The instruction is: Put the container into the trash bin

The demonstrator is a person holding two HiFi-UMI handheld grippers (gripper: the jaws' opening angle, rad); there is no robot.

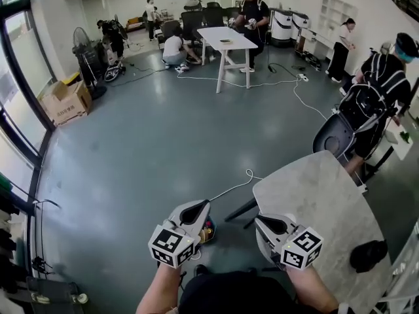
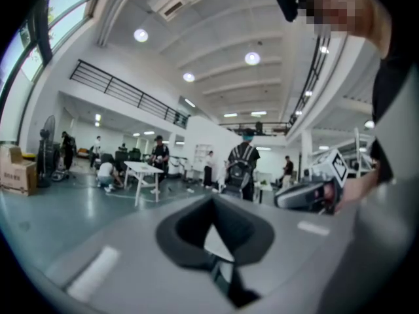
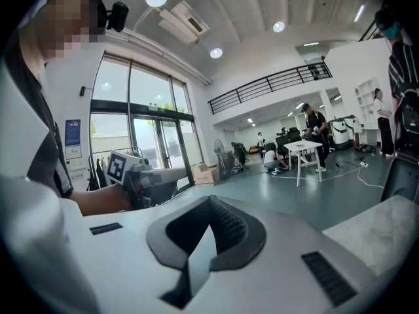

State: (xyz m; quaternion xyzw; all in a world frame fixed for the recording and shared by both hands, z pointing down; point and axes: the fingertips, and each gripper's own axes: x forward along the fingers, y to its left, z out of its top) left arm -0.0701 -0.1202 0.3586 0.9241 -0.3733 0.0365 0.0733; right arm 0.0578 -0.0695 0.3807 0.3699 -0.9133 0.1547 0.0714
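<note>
In the head view both grippers are held up close in front of the person's body, over the floor beside a round table. My left gripper (image 1: 198, 206) is shut, with nothing between its jaws; in its own view the left gripper (image 2: 213, 205) points out level across the hall. My right gripper (image 1: 262, 220) is shut and empty too, and in its own view the right gripper (image 3: 211, 205) also points level. Just beneath the left gripper, a small open bin (image 1: 208, 231) with coloured things inside stands on the floor, partly hidden. I cannot make out a separate container.
A round grey marble-top table (image 1: 321, 195) stands at the right, with a black object (image 1: 368, 255) on it. A white cable (image 1: 239, 183) runs across the floor. Further off are a black chair (image 1: 335, 136), a white table (image 1: 226, 41), cardboard boxes (image 1: 65, 101) and several people.
</note>
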